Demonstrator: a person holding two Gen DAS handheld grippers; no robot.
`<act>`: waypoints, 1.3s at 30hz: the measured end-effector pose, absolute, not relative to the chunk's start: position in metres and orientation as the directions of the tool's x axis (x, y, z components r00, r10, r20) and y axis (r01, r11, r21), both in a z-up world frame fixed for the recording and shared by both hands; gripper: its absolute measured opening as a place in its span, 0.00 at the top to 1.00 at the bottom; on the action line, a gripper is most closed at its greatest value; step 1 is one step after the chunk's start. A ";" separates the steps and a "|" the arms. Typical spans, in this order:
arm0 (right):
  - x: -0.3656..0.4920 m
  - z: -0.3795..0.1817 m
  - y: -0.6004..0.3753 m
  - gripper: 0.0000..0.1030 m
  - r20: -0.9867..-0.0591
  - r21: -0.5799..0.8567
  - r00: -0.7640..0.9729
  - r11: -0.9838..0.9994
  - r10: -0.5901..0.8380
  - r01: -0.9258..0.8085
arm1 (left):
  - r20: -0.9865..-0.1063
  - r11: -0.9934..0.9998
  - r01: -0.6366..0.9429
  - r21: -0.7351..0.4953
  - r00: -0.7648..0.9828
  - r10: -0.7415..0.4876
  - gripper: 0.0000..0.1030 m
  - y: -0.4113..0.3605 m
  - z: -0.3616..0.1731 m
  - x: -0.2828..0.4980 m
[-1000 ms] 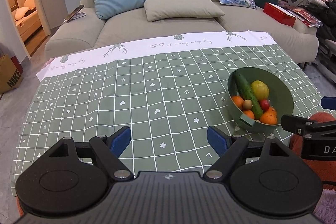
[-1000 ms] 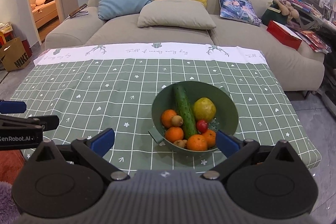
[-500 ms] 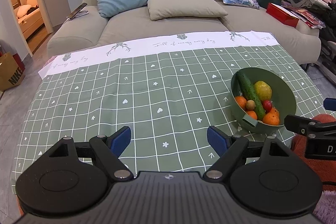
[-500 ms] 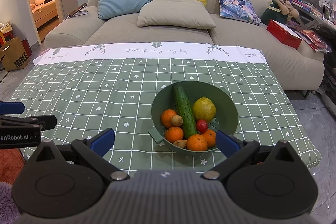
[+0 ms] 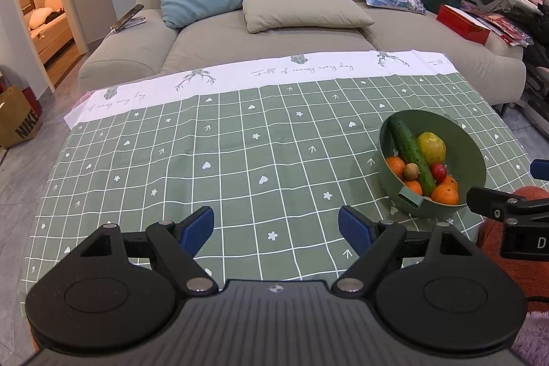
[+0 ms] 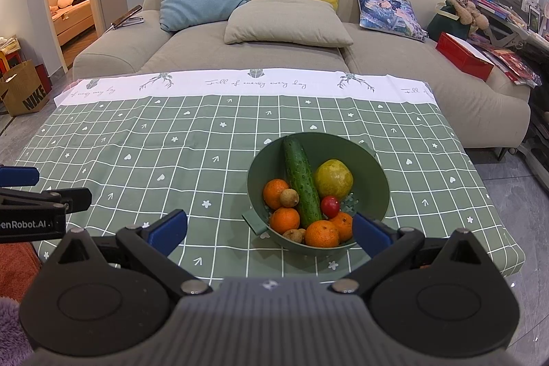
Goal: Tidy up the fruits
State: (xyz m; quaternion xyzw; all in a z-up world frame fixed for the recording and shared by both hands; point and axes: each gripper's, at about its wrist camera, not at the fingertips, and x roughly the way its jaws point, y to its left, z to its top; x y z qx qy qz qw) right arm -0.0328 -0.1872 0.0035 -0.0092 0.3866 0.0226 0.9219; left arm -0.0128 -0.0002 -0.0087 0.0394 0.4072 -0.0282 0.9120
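Observation:
A green bowl (image 6: 369, 167) stands on the green checked tablecloth (image 6: 171, 160), near the table's front right. It holds a cucumber (image 6: 302, 177), a yellow-green pear (image 6: 333, 179), several oranges (image 6: 322, 233), a small red fruit (image 6: 330, 205) and small brown fruits (image 6: 289, 198). The bowl also shows in the left wrist view (image 5: 470, 146). My right gripper (image 6: 269, 230) is open and empty, just in front of the bowl. My left gripper (image 5: 276, 227) is open and empty over the cloth, left of the bowl.
A beige sofa (image 6: 240, 54) with several cushions runs along the table's far edge. A red box (image 6: 463, 55) and clutter lie at the right. A paper bag (image 6: 25, 91) stands on the floor at the left. An orange rug (image 5: 514, 228) lies by the table's near edge.
The left gripper has drifted slightly back and left, so the bowl sits a little further right in its view. The right gripper has barely moved. Both stay open.

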 end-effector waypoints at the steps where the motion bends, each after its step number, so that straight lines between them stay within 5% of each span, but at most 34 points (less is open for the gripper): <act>1: -0.033 0.004 -0.187 0.05 -0.713 0.000 0.700 0.999 0.034 -0.049 | -0.745 0.995 0.084 0.049 0.667 -0.019 0.07 0.000 -0.009 -0.013; 39: -0.031 0.003 -0.187 0.05 -0.712 -0.001 0.702 0.999 0.032 -0.047 | -0.741 0.994 0.086 0.065 0.672 -0.010 0.07 0.002 -0.008 -0.013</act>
